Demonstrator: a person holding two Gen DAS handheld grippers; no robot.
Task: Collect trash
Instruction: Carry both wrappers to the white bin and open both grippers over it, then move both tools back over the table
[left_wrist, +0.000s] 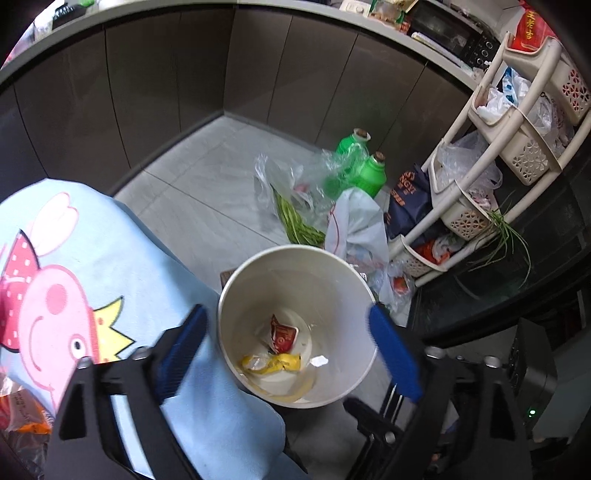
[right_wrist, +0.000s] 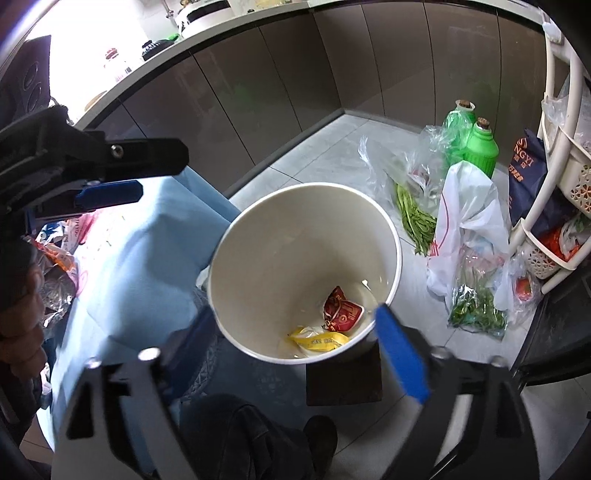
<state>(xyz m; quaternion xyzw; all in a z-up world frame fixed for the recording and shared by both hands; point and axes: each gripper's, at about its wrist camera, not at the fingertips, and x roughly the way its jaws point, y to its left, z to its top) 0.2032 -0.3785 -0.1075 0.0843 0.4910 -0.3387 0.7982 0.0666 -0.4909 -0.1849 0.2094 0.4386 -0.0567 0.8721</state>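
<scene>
A white round bin (left_wrist: 295, 280) stands on the floor beside a table with a light blue cloth (left_wrist: 110, 266). Inside lie a red wrapper (left_wrist: 282, 334) and a yellow wrapper (left_wrist: 275, 363). My left gripper (left_wrist: 291, 354) is open and empty, its blue fingers either side of the bin's mouth, above it. In the right wrist view the same bin (right_wrist: 295, 236) holds the red wrapper (right_wrist: 341, 310) and yellow wrapper (right_wrist: 321, 339). My right gripper (right_wrist: 306, 350) is open and empty above the bin's near rim. The left gripper (right_wrist: 110, 194) shows at the upper left there.
Two green bottles (right_wrist: 476, 147), plastic bags (right_wrist: 469, 221) and green beans (right_wrist: 415, 218) lie on the tiled floor. A cream basket rack (left_wrist: 517, 155) stands at the right. Brown cabinets (left_wrist: 184, 85) line the back. Snack packets (right_wrist: 55, 266) lie on the table. A dark stool (right_wrist: 343, 380) stands under the bin.
</scene>
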